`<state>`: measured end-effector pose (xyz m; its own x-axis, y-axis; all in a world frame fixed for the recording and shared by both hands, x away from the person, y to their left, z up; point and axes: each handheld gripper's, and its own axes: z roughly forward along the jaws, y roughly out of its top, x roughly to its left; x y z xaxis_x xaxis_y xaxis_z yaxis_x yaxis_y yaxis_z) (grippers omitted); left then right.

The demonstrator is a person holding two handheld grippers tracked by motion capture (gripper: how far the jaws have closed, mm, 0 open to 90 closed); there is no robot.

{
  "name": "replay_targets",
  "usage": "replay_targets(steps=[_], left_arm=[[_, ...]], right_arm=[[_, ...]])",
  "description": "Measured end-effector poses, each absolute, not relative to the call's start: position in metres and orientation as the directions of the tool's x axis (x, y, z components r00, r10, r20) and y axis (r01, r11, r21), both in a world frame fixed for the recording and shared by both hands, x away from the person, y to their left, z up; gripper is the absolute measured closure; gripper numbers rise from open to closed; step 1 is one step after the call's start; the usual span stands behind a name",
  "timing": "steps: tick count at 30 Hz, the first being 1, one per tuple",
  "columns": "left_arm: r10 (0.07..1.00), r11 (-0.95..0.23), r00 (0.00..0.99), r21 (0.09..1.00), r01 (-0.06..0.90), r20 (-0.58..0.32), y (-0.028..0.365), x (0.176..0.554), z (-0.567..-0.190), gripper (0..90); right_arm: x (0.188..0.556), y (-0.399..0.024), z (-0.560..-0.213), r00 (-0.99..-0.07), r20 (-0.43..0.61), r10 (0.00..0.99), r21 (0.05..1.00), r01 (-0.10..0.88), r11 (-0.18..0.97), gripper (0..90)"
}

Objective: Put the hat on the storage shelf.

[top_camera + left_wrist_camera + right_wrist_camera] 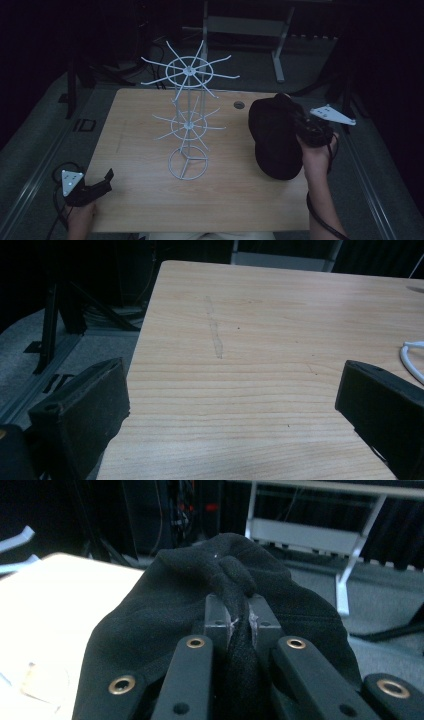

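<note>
Clamping a fold of black cloth, the right gripper (239,625) has its jaws closed tight on a soft black hat (276,137), which hangs and drapes at about three o'clock on the wooden table (140,200), its lower edge near or touching the top. From the right gripper view the fabric bunches between the jaws and bulges beyond them, so it looks limp, light and easily creased rather than fragile; I judge it will sag and swing when carried. A pinch at the rim or a thick fold, as now, seems the surest hold, since a single thin layer could slip. At the table's centre stands a white wire rack (189,117) with two tiers of radiating hooks, well apart from the hat. The left gripper (102,184) rests at about seven o'clock, jaws spread wide over bare wood, holding nothing.
</note>
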<state>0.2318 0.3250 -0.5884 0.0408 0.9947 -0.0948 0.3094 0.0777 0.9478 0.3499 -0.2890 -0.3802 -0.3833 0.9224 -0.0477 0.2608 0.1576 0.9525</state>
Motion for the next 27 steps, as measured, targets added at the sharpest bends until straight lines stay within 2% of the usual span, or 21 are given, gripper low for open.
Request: replay_targets(steps=[13,20,27], left_arm=[[0.995,0.080,0.038,0.947,0.313,-0.096,0.325,0.232,-0.588,1.5],[0.995,0.073,0.038,0.947,0.312,-0.089,0.325,0.232,-0.588,1.4],[0.995,0.073,0.041,0.947,0.313,-0.090,0.325,0.232,-0.588,1.5]], right_arm=[[0.305,-0.291,-0.303,-0.441,-0.078,0.894,0.990,0.070,0.121,82.7],[0.283,-0.274,-0.258,-0.479,-0.120,0.870,0.993,-0.052,0.109,82.7],[0.266,-0.252,-0.223,-0.536,-0.149,0.831,0.987,-0.132,0.092,82.7]])
